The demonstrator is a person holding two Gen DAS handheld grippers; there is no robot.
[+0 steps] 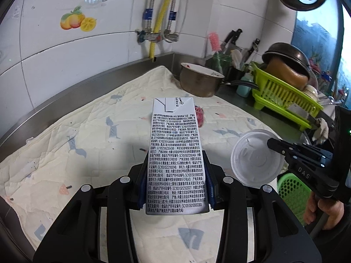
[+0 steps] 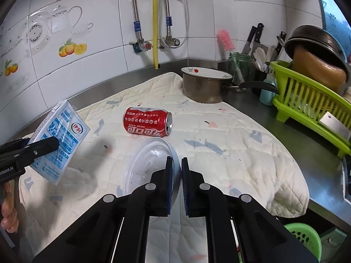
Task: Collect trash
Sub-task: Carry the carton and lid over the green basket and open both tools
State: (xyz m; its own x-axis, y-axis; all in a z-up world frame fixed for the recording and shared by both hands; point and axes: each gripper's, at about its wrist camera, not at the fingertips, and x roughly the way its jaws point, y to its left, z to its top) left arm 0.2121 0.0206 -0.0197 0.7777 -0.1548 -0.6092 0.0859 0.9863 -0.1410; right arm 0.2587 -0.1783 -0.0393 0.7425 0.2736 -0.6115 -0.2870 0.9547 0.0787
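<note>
My left gripper [image 1: 176, 175] is shut on a white milk carton [image 1: 175, 153] and holds it above the quilted cloth; the carton also shows in the right wrist view [image 2: 59, 142]. My right gripper [image 2: 177, 179] is shut on the rim of a clear plastic lid [image 2: 149, 164], held above the cloth; the lid also shows in the left wrist view [image 1: 256, 157]. A red cola can [image 2: 148, 123] lies on its side on the cloth, mostly hidden behind the carton in the left wrist view [image 1: 200, 115].
A cream quilted cloth [image 2: 230, 153] covers the steel counter. A metal pot [image 2: 206, 85] with a long handle stands at the back. A green dish rack [image 2: 311, 103] with bowls is at the right. A green basket [image 2: 305, 239] sits below the counter edge.
</note>
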